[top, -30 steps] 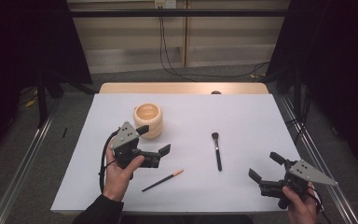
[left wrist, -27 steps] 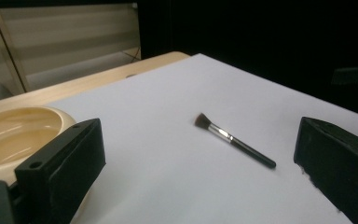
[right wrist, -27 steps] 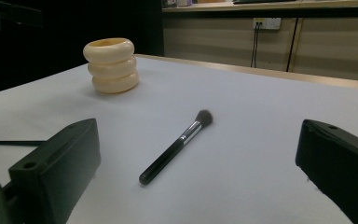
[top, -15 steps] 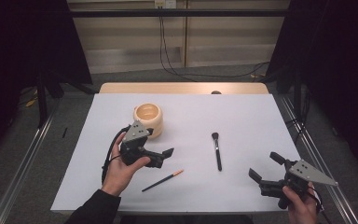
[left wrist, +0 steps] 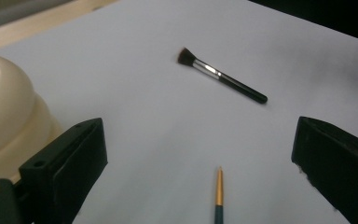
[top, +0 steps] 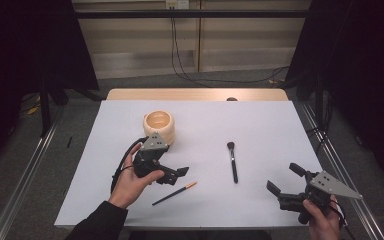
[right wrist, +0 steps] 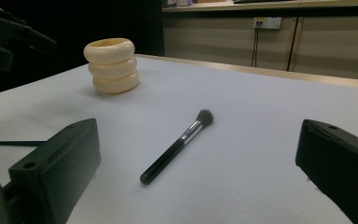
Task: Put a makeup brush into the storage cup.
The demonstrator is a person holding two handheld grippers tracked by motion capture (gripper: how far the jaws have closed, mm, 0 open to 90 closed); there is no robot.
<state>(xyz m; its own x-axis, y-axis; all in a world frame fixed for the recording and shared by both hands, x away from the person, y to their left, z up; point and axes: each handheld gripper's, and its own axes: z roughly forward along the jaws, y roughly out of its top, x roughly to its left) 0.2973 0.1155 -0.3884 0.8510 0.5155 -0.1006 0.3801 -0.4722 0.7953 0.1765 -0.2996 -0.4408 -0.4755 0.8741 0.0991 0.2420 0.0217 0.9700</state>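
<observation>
Over the white table [top: 260, 130], the left gripper [top: 172, 173] hangs wide open and empty, its target pencil [top: 175, 193] at six o'clock. Best lowered straddling the shaft squarely. Right gripper [top: 286, 181] waits open, empty.

A table [top: 130, 120] with a white top and a wooden far edge is carrying three things. A cream ribbed holder [top: 158, 125] is standing at about ten o'clock from the table's middle. A black makeup brush [top: 232, 160] is lying at about four o'clock, bristles pointing away. A thin pencil [top: 175, 193] with an orange tip is lying slantwise at about seven o'clock, near the front edge.
</observation>
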